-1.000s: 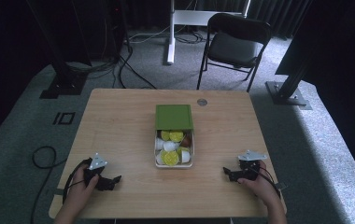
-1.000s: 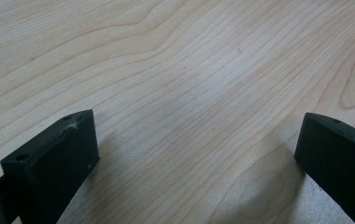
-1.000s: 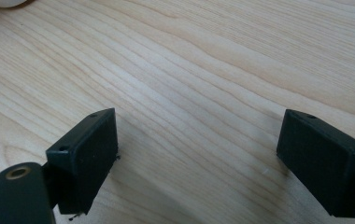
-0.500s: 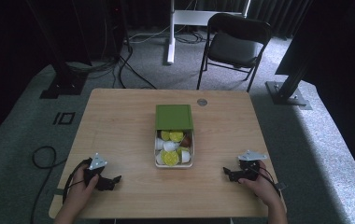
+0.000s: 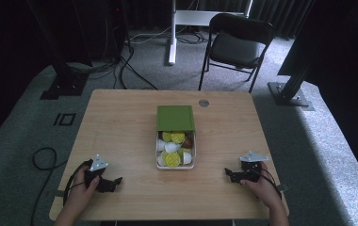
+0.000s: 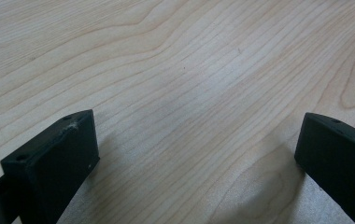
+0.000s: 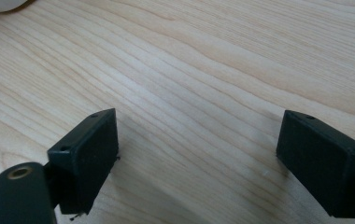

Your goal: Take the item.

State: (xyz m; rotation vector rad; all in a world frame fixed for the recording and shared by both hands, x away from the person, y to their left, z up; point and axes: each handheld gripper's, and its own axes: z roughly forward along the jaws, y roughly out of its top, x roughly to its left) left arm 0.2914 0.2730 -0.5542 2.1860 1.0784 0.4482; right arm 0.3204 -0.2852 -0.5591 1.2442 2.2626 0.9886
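While resting low on the wooden table, both held wide and empty: left gripper and right gripper, well apart from the tray between them, likely poised to begin. One green lid covering the tray's far half; roughly eight capsules showing, exact count unclear.

A box sits mid-table, pods inside it, its lid lying across the far end. The left gripper rests near the front left, the right gripper front right, both well apart from the box. A chair stands behind the table.
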